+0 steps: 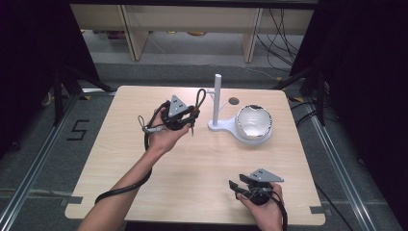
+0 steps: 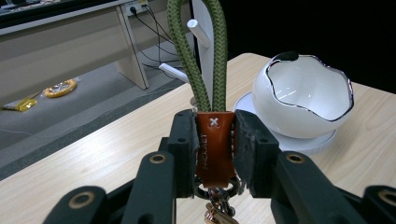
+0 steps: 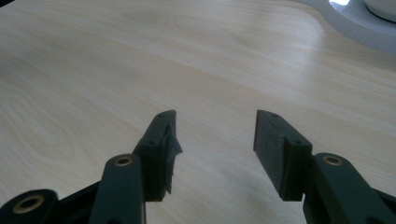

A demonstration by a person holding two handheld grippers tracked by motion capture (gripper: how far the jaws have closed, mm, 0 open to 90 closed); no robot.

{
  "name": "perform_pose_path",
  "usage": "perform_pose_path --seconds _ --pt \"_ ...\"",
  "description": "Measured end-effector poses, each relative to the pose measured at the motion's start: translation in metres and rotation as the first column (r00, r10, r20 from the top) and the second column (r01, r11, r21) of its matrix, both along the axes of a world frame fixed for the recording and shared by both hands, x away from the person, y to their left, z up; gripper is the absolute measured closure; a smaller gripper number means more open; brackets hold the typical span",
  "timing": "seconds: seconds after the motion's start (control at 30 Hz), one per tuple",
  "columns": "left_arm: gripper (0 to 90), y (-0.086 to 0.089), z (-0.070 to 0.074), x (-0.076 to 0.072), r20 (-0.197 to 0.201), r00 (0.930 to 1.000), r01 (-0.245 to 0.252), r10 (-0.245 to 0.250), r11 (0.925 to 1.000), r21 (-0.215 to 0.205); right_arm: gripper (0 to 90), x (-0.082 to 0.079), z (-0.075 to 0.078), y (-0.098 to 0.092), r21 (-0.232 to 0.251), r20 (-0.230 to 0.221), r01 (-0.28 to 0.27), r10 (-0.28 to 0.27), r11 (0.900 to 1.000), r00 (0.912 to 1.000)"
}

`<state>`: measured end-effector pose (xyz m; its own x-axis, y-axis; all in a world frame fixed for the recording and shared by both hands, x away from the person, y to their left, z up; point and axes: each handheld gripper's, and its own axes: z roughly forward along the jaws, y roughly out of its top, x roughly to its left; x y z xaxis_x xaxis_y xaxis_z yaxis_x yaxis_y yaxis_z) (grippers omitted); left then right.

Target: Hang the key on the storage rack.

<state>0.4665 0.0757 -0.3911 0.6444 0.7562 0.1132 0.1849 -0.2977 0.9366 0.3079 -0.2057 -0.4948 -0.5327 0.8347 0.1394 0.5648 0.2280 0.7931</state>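
My left gripper is raised over the table's far left, shut on the brown leather tab of a keychain. Its green rope loop stands up from the jaws, and its metal ring hangs below them. The loop is just left of a white stand with an upright post and side pegs. A white egg-shaped bowl sits on the stand's base. My right gripper rests low near the table's front right edge, open with nothing between its fingers.
The light wooden table has a small dark hole behind the stand. Beyond the far edge are table legs, cables and a yellow ring on the grey floor. Black curtains flank both sides.
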Motion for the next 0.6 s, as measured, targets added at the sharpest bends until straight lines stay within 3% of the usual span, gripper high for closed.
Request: perform_pose_path --seconds 0.1,0.4,0.43,0.53,0.6 --pt "68.6 -0.003 -0.001 0.003 -0.006 1.0000 0.003 -0.003 1.0000 0.003 49.9 0.000 -0.002 0.001 0.035 -0.017 -0.008 0.008 0.999 0.9998" --pt "68.5 -0.010 -0.006 0.013 -0.031 0.9995 -0.001 0.001 0.9999 0.012 49.9 0.001 -0.002 0.001 0.037 -0.016 -0.010 0.011 0.999 0.9998" --pt "68.5 -0.011 -0.007 0.014 -0.035 0.9994 -0.001 0.002 0.9999 0.011 49.8 -0.001 -0.001 0.002 0.046 -0.030 0.010 -0.008 0.999 0.9995" --pt "68.4 -0.012 -0.007 0.015 -0.038 0.9993 -0.002 0.003 0.9999 0.013 49.8 -0.001 0.000 0.000 0.019 -0.025 0.013 -0.012 1.000 0.9996" --pt "68.4 -0.013 -0.008 0.018 -0.044 0.9990 -0.005 0.005 0.9999 0.009 49.9 -0.001 0.000 0.000 0.025 -0.024 0.012 -0.012 1.000 0.9996"
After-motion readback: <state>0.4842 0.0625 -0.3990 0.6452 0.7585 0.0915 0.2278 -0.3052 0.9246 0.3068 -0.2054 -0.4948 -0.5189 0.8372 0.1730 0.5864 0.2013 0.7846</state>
